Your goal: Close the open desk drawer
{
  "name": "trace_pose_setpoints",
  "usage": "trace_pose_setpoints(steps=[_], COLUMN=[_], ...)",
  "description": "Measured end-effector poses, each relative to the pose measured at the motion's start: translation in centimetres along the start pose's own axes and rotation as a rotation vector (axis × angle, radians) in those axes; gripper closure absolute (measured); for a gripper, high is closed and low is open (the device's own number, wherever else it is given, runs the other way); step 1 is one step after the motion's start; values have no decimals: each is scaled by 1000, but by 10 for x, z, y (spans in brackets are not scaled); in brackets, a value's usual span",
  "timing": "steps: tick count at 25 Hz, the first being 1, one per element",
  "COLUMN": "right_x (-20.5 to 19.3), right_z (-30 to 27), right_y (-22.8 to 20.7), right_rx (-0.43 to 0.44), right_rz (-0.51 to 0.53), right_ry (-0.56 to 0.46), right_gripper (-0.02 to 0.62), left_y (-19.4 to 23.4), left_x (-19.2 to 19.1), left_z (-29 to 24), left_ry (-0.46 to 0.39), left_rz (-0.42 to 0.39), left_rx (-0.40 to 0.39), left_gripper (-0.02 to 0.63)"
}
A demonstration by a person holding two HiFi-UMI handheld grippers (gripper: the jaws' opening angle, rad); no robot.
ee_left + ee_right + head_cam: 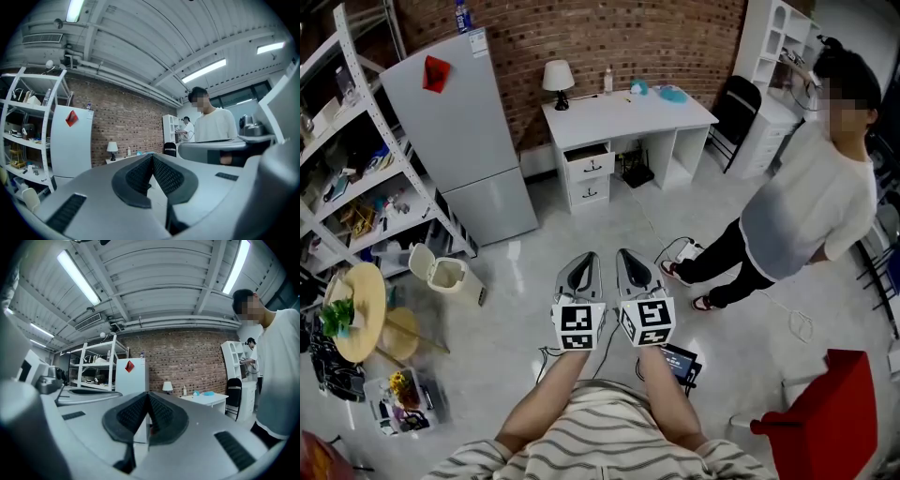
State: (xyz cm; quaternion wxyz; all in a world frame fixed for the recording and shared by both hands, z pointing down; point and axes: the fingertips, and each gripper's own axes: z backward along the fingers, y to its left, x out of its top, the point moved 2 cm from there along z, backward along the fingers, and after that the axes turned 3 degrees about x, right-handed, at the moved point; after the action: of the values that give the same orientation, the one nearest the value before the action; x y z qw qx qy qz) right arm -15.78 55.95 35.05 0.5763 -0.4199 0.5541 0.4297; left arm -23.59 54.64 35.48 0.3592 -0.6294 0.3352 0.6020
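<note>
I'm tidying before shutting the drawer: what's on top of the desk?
On the desk: a lamp, a small bottle and blue things too small to identify. The drawer hides its inside.

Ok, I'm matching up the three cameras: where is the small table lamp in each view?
Head view: lamp at top centre, on the left end of the white desk.
Left gripper view: lamp small, left of centre.
Right gripper view: lamp just right of centre.
Shared landmark: the grey fridge, left of the lamp in all three.
</note>
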Motion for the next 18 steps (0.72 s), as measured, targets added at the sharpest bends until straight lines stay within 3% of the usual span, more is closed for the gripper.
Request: trace_pose_setpoints(steps=[8,18], right_x=[-19,-36], right_z=[25,2], right_y=[-28,-55], right_rx=[39,48], right_rz=[-28,-57], right_ry=[17,35], right_gripper=[584,584], left_y=[-46,-40], left_x=[-17,-32], left_z=[-1,-30], left_ry=[13,50], left_rz=[20,41], left_rx=[-13,30], left_gripper=[598,598])
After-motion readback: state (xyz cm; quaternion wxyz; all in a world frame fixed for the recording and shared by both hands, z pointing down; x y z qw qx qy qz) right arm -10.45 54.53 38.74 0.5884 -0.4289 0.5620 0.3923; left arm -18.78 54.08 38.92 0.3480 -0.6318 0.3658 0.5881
